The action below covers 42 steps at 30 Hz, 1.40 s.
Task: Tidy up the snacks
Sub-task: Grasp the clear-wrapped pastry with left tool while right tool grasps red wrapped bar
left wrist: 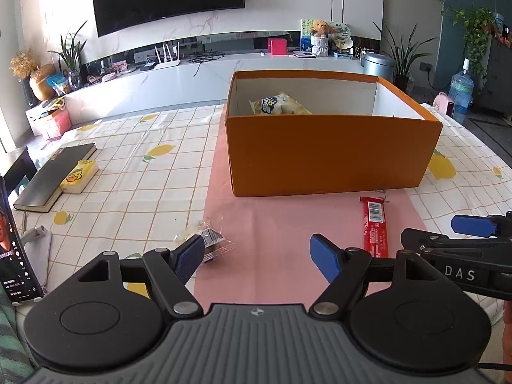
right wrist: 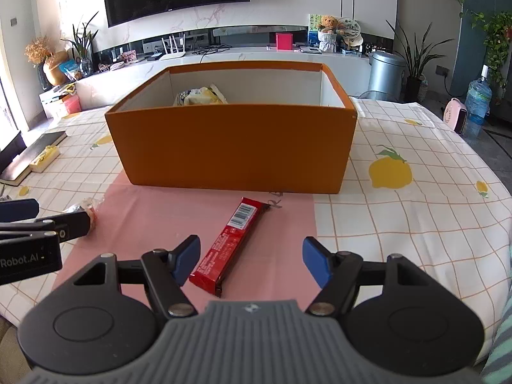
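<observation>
An open orange box stands on the pink mat and holds a yellow snack bag. A red snack bar lies on the mat in front of the box. A small clear-wrapped snack lies at the mat's left edge. My left gripper is open and empty, its left finger just beside the clear-wrapped snack. My right gripper is open and empty, with the red bar's near end just inside its left finger.
A black book and a small yellow box lie on the lemon-print tablecloth at the left. A phone on a stand is at the near left edge. A TV cabinet runs behind the table.
</observation>
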Available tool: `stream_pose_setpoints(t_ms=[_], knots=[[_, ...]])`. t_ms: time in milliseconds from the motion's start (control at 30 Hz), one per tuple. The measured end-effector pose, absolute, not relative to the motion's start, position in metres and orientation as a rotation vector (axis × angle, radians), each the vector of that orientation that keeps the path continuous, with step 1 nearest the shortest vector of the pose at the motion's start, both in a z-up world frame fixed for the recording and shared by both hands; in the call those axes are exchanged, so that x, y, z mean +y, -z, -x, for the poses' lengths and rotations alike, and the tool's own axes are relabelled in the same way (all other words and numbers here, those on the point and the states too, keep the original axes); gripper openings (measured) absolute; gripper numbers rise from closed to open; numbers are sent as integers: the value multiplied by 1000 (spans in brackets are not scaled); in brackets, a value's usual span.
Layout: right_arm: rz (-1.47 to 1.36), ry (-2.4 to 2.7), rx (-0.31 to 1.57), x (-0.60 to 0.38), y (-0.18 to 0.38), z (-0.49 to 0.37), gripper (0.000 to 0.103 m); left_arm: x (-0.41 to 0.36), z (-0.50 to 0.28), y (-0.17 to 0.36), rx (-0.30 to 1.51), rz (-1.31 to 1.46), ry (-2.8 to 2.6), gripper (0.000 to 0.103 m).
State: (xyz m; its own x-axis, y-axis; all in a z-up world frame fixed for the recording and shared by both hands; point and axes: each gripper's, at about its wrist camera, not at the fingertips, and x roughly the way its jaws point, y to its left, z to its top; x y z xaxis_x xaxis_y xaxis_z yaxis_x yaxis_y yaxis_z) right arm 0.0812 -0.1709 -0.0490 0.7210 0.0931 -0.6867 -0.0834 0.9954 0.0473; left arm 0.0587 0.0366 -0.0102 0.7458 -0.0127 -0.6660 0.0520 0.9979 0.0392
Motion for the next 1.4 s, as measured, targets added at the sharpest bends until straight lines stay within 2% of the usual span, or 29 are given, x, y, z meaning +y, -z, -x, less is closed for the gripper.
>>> stream_pose_setpoints(t_ms=[567,700,800,900,967,1067,1200,1233,1267,1333,1400], knots=[[-26,-97,857,-151,88,-131,67,90,-91,41,837,80,-85,88],[-29,-109,881,-148,95,-136,54,94,-93,50,873,102,-75,88],[-12,-116,873,-147,96,-136,49,95,-93,53,891,150,-43,76],[-5,-131,866,-146,96,-136,38,91,-97,56,883,164,-12,64],[1,-141,864,-146,96,-135,32,87,-100,58,875,148,0,50],[1,-150,868,-148,96,-134,31,82,-105,60,873,150,47,43],[7,-145,873,-151,95,-133,30,71,-103,56,844,136,100,43],[4,-142,871,-153,95,-133,30,69,-102,53,825,122,88,47],[1,-138,869,-154,94,-134,30,68,-100,51,810,107,76,58],[-6,-134,864,-155,93,-136,31,69,-99,44,766,75,41,69],[-15,-137,860,-156,92,-137,34,71,-102,40,739,47,24,77]])
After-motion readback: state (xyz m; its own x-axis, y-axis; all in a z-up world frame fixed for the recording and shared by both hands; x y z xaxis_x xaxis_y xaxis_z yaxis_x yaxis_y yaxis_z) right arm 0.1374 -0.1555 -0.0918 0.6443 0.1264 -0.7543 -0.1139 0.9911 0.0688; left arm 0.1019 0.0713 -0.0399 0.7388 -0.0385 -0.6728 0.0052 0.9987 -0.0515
